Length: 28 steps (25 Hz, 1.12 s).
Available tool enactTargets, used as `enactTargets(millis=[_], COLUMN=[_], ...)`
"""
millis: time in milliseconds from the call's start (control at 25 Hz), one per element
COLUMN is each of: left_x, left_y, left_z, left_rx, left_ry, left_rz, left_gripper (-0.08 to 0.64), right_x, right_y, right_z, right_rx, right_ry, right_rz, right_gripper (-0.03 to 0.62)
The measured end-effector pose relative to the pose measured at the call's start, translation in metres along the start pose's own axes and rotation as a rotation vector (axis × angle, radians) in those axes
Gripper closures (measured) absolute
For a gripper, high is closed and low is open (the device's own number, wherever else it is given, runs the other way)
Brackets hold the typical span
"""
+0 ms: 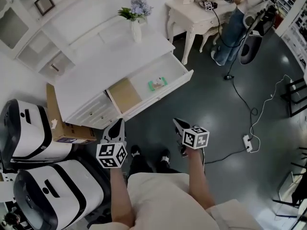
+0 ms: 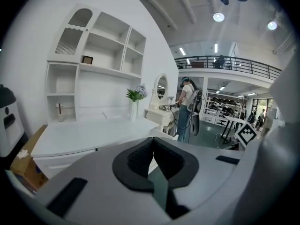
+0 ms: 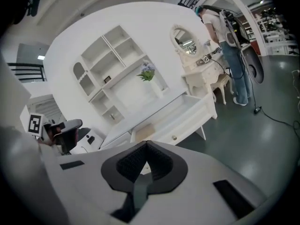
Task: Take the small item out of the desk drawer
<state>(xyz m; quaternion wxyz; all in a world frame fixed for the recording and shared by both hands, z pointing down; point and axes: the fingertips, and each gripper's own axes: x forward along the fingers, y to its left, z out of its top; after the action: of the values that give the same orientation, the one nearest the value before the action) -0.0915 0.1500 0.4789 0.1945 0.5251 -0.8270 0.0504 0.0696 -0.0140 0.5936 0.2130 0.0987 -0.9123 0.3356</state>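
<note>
A white desk (image 1: 103, 63) stands in front of me with its wide drawer (image 1: 169, 91) pulled out. A small green and pink item (image 1: 157, 83) lies on the drawer's white bottom, right of a tan section (image 1: 125, 95). My left gripper (image 1: 117, 124) hangs shut and holds nothing, just short of the drawer's left front. My right gripper (image 1: 177, 122) is also shut and holds nothing, over the dark floor below the drawer's right end. The left gripper view shows the desk top (image 2: 84, 135) past closed jaws. The right gripper view shows the open drawer (image 3: 174, 121); the item is hidden there.
A vase of flowers (image 1: 136, 20) stands on the desk's back edge. A cardboard box (image 1: 61, 123) and two white machines (image 1: 29, 133) sit at the left. A vanity table (image 1: 194, 13) with a person (image 1: 235, 20) stands at the back right. A cable and power strip (image 1: 248, 142) lie on the floor.
</note>
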Motion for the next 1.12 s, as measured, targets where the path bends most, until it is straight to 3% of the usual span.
enactTargets(millis=[120,240,440,640,880,1120], left_x=[0.024,0.052,0.112,0.181,0.246,0.298], left_y=[0.019,0.02,0.01,0.015,0.031,0.031], left_z=[0.007,0.015,0.032,0.047,0.037,0.01], left_rx=[-0.027,-0.021,0.04,0.091,0.132,0.194], left_ry=[0.005,0.007,0.035,0.094,0.184,0.262], left_rz=[0.008,-0.035,-0.159,-0.288,-0.413,-0.54], left_gripper=[0.543,0.543,0.543,0.543,0.543,0.543], right_x=[0.005,0.013,0.041,0.083,0.121,0.149], right_y=[0.0,-0.009,-0.017,-0.008,-0.003,-0.017], right_z=[0.006,0.021,0.048,0.079,0.109,0.107], right_rx=[0.015,0.015,0.024,-0.031,-0.075,-0.123], right_ry=[-0.001,-0.032,-0.073,-0.086,-0.075,-0.021], right_rz=[0.02,-0.008,-0.058,-0.134,-0.197,-0.28], right_gripper=[0.568,0.568,0.568,0.568,0.568,0.568])
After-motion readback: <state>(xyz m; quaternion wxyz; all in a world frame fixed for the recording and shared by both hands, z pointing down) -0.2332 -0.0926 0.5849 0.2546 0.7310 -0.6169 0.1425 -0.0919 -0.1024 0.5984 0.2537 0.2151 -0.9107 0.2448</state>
